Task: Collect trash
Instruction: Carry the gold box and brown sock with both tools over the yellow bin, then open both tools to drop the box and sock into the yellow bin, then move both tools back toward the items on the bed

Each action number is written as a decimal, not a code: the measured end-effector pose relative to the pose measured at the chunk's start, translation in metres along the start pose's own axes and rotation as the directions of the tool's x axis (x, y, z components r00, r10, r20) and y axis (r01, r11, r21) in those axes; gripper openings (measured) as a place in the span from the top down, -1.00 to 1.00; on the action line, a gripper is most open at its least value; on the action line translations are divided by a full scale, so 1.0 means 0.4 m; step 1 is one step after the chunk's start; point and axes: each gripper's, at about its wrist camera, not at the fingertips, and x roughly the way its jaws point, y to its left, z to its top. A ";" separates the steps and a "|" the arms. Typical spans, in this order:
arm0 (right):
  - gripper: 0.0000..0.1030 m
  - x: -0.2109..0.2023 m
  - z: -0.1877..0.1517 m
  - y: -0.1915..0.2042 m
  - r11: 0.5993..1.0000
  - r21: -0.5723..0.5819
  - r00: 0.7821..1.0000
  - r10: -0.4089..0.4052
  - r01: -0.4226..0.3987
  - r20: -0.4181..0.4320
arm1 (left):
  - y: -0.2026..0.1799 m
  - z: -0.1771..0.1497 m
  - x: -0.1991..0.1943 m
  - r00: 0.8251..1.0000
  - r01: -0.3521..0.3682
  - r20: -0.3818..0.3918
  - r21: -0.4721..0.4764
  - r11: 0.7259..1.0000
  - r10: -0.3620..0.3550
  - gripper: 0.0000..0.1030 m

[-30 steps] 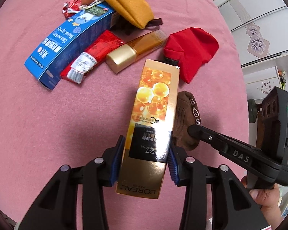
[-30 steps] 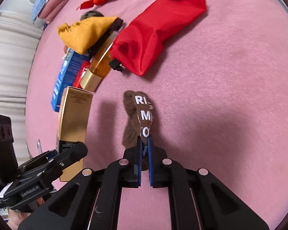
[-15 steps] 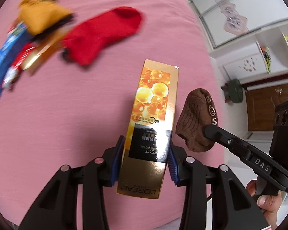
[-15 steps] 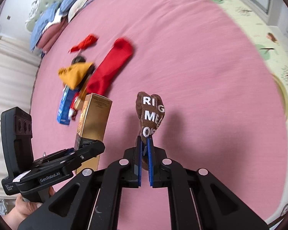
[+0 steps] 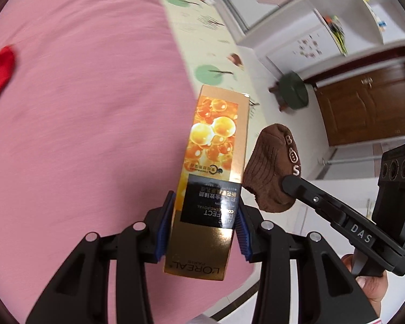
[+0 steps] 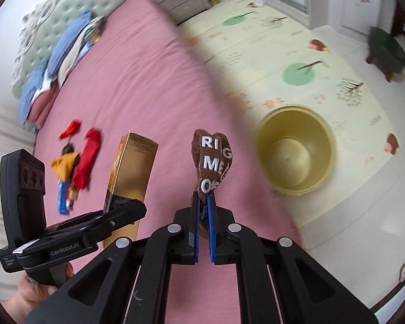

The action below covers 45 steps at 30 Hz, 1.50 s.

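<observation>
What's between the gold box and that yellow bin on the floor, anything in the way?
Nothing visible blocks it. The gold box is held over the pink bed; the yellow bin stands open beyond the bed's edge, with only the brown sock alongside.

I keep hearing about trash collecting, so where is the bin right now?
The yellow bin stands on the patterned play mat beside the pink bed, seen in the right wrist view ahead and right of the brown sock.

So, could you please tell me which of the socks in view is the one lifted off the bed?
The brown sock with white letters, pinched in the right tool. The red sock and the yellow sock lie on the pink bed.
</observation>
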 end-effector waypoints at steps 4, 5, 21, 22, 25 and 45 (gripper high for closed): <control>0.89 -0.023 0.039 -0.124 0.998 0.055 1.000 -0.022 0.021 0.018 | -0.097 0.043 0.083 0.999 0.013 -0.042 0.040 0.999 -0.011 0.28; 0.89 -0.025 0.047 -0.145 0.998 0.062 0.999 -0.027 0.025 0.021 | -0.119 0.053 0.105 0.999 0.018 -0.052 0.049 0.999 -0.015 0.28; -0.15 -0.043 0.188 -0.362 0.975 0.178 0.984 -0.152 0.135 0.090 | -0.277 0.245 0.281 0.996 0.007 -0.095 0.066 0.998 0.000 -0.84; -0.15 -0.048 0.186 -0.361 0.974 0.180 0.983 -0.154 0.135 0.096 | -0.278 0.244 0.282 0.995 -0.007 -0.100 0.080 0.997 0.015 -0.84; -0.15 -0.053 0.184 -0.357 0.976 0.186 0.986 -0.135 0.115 0.100 | -0.269 0.232 0.263 0.995 -0.017 -0.093 0.100 0.995 0.026 -0.84; -0.64 -0.025 0.106 0.097 0.997 -0.079 0.996 0.023 -0.016 0.090 | 0.074 0.048 -0.119 0.986 -0.087 0.134 -0.096 0.992 0.099 -0.88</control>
